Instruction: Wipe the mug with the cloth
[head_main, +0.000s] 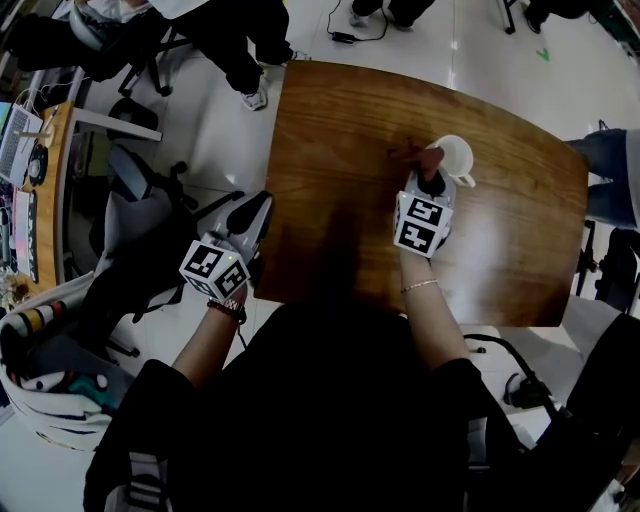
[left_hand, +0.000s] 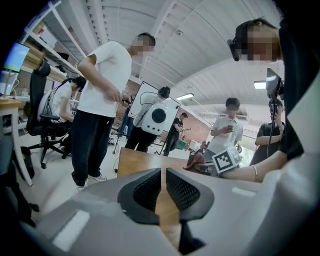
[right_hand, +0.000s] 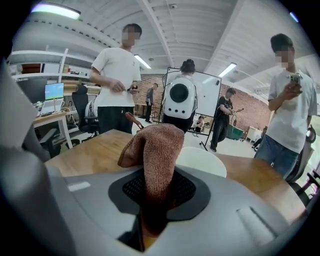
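Note:
A white mug (head_main: 455, 158) stands on the wooden table (head_main: 340, 140), toward its right half. My right gripper (head_main: 430, 180) is just in front of the mug, shut on a brown cloth (head_main: 410, 155) that sticks out toward the mug's left side. In the right gripper view the cloth (right_hand: 156, 150) rises from between the pads, and the mug (right_hand: 202, 161) shows right behind it. Whether cloth and mug touch I cannot tell. My left gripper (head_main: 260, 210) hangs off the table's front left edge, shut with nothing in it; its pads (left_hand: 182, 190) nearly meet.
Several people stand around the table's far side, one in a white shirt (left_hand: 102, 80) near the left corner. An office chair (left_hand: 42, 110) and a desk with a laptop (head_main: 20, 140) are at the left. A whiteboard (right_hand: 192, 102) stands behind.

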